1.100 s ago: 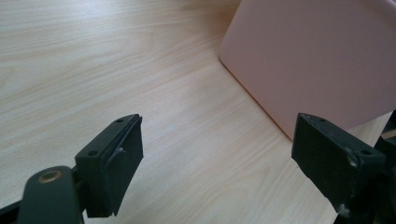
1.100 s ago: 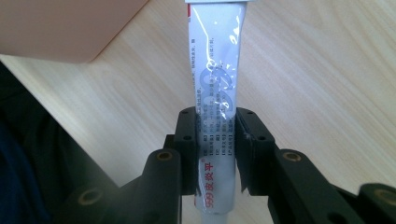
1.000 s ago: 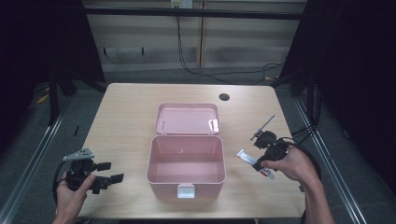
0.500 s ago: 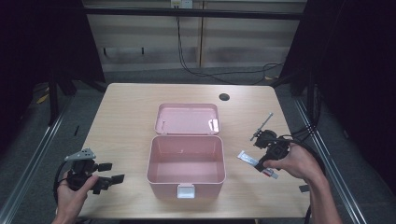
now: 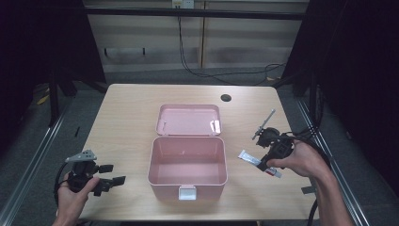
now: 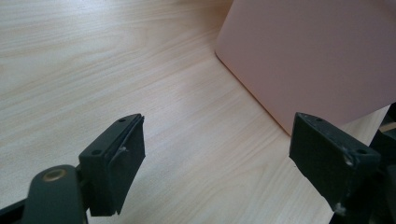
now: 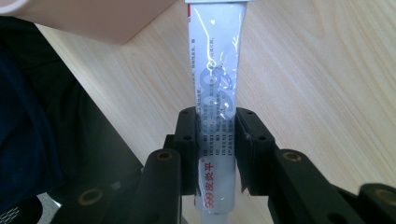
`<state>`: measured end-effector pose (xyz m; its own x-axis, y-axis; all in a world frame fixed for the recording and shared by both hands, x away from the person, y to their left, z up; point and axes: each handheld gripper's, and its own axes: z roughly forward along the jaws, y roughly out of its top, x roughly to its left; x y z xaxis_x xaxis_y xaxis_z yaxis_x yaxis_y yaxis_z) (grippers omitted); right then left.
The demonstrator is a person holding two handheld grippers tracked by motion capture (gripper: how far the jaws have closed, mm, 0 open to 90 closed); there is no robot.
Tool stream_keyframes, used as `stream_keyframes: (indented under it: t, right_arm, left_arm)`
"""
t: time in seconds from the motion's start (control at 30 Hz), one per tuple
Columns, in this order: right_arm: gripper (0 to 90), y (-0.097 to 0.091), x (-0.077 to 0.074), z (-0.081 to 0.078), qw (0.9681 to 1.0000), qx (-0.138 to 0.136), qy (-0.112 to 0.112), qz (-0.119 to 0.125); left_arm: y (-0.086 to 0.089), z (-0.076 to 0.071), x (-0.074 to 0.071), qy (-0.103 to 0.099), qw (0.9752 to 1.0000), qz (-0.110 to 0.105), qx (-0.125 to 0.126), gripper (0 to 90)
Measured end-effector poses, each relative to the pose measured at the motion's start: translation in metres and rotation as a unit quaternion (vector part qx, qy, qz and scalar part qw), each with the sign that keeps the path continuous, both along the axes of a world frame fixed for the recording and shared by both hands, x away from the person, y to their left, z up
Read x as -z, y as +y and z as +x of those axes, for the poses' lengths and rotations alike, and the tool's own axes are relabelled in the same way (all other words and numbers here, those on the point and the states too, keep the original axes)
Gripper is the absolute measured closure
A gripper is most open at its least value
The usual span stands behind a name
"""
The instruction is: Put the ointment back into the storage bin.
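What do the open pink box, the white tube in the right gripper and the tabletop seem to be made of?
Open pink box: probably moulded plastic, smooth with soft sheen. White printed tube: likely soft plastic or laminate, glossy, with highlights and a flat crimped end. Pale tabletop: wood or wood-look laminate, matte, straight grain lines.

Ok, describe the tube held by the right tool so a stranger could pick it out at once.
Start at the open pink box in the middle of the wooden table, then look to its right. There the right tool is clamped on a small white tube, held off the tabletop. It is flat, with grey print and red characters near one end, and is the one white item there.
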<state>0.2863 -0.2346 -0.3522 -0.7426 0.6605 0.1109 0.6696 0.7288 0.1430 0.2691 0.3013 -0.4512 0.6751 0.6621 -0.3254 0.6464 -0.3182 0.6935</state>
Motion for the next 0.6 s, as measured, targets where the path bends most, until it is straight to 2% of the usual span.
stream_keyframes:
  t: [0.23, 0.5, 0.6]
  right_arm:
    - [72.3, 0.002, -0.013, -0.001, 0.9999, -0.014, -0.007, 0.006]
    - [72.4, 0.009, -0.03, 0.0, 0.9991, -0.033, -0.009, 0.026]
    - [72.4, 0.015, -0.037, 0.001, 0.9988, -0.042, -0.008, 0.023]
  left_arm:
    - [0.0, 0.0, 0.0, 0.0, 1.0, 0.0, 0.001, 18.3]
    - [-0.001, 0.0, 0.001, 0.0, 1.0, 0.0, 0.0, 18.6]
    - [-0.001, 0.0, 0.0, 0.0, 1.0, -0.001, 0.0, 18.6]
